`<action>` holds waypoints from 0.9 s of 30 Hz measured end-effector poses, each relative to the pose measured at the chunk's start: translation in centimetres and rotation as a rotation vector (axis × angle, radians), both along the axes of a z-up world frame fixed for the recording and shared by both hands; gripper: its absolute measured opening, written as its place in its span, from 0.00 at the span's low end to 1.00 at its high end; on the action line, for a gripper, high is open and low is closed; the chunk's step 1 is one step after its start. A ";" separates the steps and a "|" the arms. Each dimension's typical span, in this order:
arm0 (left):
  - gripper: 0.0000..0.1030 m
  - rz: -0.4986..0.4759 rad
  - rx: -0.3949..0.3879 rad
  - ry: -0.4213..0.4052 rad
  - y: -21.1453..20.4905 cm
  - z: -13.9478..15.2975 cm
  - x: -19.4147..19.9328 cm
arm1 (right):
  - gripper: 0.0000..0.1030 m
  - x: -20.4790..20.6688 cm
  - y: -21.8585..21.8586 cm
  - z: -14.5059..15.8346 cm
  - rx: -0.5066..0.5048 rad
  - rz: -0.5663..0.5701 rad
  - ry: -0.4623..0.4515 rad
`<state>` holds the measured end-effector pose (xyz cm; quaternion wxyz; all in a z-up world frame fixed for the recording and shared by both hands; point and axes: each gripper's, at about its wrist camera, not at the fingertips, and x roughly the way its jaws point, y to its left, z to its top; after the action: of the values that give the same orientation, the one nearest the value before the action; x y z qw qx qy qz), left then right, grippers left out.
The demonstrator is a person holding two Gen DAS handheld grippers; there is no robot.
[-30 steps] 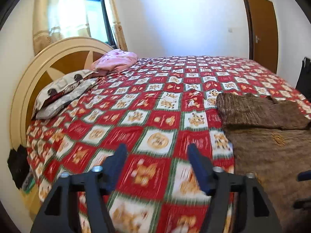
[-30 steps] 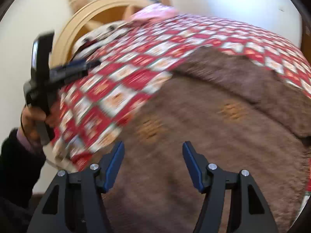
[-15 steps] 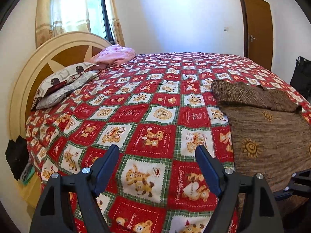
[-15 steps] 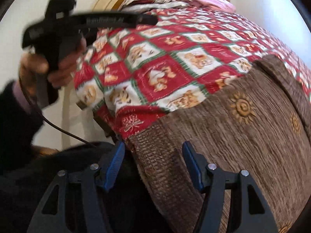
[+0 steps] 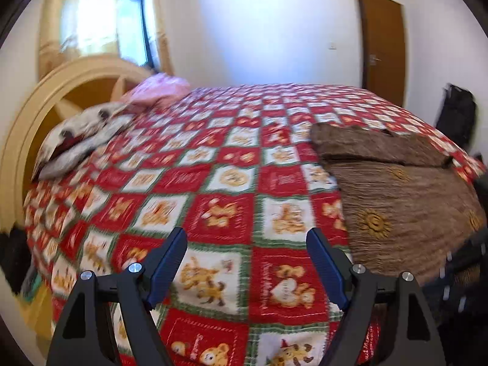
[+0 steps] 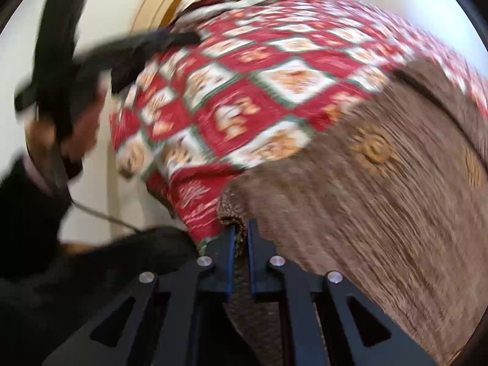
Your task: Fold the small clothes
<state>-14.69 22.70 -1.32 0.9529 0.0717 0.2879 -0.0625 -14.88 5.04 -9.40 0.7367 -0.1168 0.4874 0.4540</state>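
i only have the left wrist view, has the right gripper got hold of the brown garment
Observer: Yes, the right gripper is shut on the near corner of the brown garment.
Operator: which corner
Observer: The one at the bed's near edge, next to the red checked bedspread.
Operator: is my left gripper near it
Observer: No, the left gripper is up over the bedspread, away from the garment, held in the person's hand.
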 end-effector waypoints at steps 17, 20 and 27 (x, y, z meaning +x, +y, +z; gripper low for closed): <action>0.79 -0.970 0.457 -0.079 -12.7 -3.5 -3.1 | 0.09 5.9 -6.4 1.9 0.257 -0.146 0.207; 0.79 -1.049 0.513 -0.093 -14.0 -4.4 -3.0 | 0.09 5.7 -6.4 2.3 0.265 -0.099 0.204; 0.79 -1.058 0.520 -0.008 -12.0 -5.2 -3.4 | 0.14 5.6 -7.3 3.1 0.243 -0.126 0.139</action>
<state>-18.12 10.67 -6.53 0.7443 0.4373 0.2153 -0.4567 -9.30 -2.22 -6.26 0.7370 0.0357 0.4849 0.4695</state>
